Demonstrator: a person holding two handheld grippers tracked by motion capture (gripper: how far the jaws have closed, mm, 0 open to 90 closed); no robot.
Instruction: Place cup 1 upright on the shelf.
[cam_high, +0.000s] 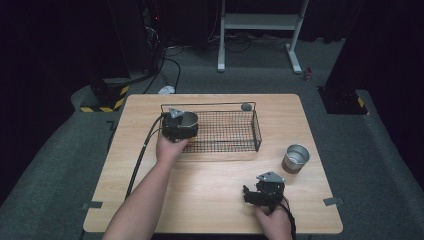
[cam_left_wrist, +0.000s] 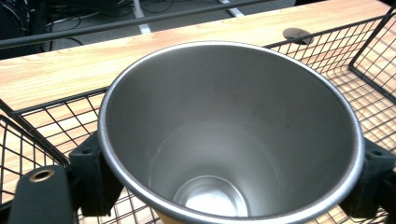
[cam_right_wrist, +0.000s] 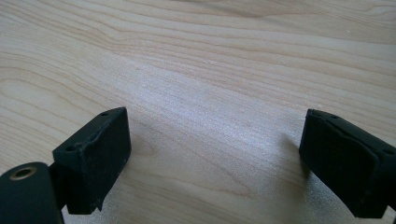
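A steel cup (cam_high: 189, 119) (cam_left_wrist: 224, 140) stands mouth up at the left end of a black wire basket (cam_high: 257, 131) (cam_left_wrist: 369, 88). My left gripper (cam_high: 183, 126) (cam_left_wrist: 233, 186) is shut on the cup, one black jaw on each side of its wall. The cup is empty and I see its shiny bottom. A second steel cup (cam_high: 296, 158) stands upright on the wooden table (cam_high: 210, 200) to the right of the basket. My right gripper (cam_high: 248, 194) (cam_right_wrist: 215, 163) sits low over the table near the front right, open, with bare wood between its fingers (cam_right_wrist: 95, 158).
A small grey disc (cam_high: 246, 106) (cam_left_wrist: 297, 33) lies on the table by the basket's far right corner. The left gripper's cable (cam_high: 142, 150) trails along the table's left side. Beyond the table are a white stand (cam_high: 260, 22) and floor cables.
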